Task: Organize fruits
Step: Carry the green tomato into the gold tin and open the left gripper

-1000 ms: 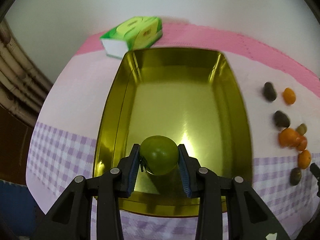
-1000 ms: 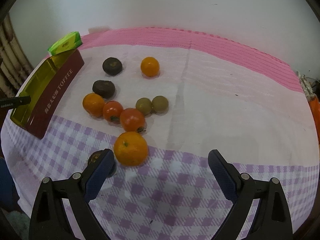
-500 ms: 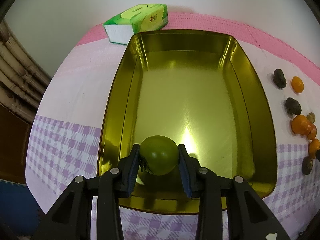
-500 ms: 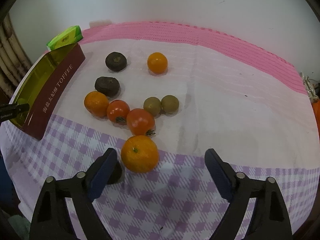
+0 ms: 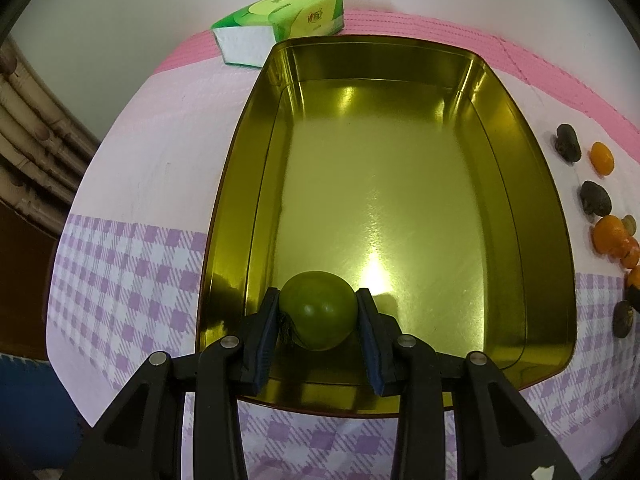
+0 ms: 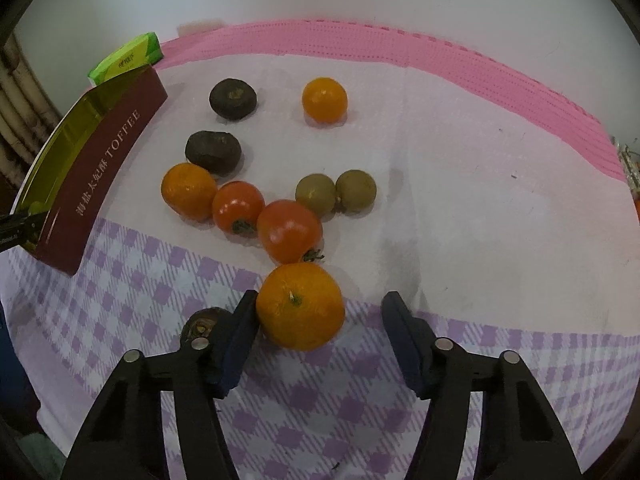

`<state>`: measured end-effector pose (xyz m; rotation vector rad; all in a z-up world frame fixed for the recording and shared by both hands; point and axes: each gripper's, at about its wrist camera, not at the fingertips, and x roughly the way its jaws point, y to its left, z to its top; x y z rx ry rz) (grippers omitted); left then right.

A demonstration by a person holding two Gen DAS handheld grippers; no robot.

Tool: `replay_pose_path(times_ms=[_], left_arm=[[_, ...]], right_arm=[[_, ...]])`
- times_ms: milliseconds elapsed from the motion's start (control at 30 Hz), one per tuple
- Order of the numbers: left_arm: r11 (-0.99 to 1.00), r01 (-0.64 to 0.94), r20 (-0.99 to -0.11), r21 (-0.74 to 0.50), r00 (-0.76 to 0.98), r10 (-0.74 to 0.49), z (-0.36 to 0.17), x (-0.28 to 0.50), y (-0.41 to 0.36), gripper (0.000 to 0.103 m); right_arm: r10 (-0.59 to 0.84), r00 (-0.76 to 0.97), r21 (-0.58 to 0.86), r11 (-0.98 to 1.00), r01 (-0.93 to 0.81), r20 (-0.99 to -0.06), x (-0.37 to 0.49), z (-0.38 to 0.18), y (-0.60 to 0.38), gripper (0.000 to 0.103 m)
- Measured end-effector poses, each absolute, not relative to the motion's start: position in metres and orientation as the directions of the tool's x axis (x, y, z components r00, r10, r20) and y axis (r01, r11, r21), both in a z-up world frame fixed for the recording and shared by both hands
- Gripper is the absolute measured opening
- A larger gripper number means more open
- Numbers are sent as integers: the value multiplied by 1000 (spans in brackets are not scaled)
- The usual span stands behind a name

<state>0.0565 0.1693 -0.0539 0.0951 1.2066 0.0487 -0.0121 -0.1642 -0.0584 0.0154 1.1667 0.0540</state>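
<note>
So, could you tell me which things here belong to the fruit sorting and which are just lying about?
Part of the job:
- round green fruit, held by the left gripper over the tin
- gold metal tin
- large orange citrus between the right gripper fingers, which have just been closing
- loose orange, red, brown and olive fruits

Just lying about:
- green tissue pack
- pink and purple checked tablecloth

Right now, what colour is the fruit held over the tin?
Green: the green tomato pinched in the left gripper, shown best in the left wrist view.

Left wrist view looks steeply down into the gold tin [image 5: 532, 200]; right wrist view shares it at left, beside the scattered fruit.
</note>
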Motion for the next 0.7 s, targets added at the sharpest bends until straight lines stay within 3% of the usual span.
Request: replay_pose_path(times_ms=[233, 467, 700], left_arm=[[995, 10, -928, 103, 362, 92, -53, 56, 170, 35], [994, 8, -922, 106, 375, 96, -50, 56, 171, 39], [996, 4, -906, 85, 416, 76, -36, 51, 175, 56]], right_arm=[[54, 395, 35, 998, -55, -917, -10, -57, -160, 42], [43, 392, 20, 998, -61, -919, -12, -56, -159, 42], [27, 410, 1, 998, -65, -912, -13, -50, -156, 42]])
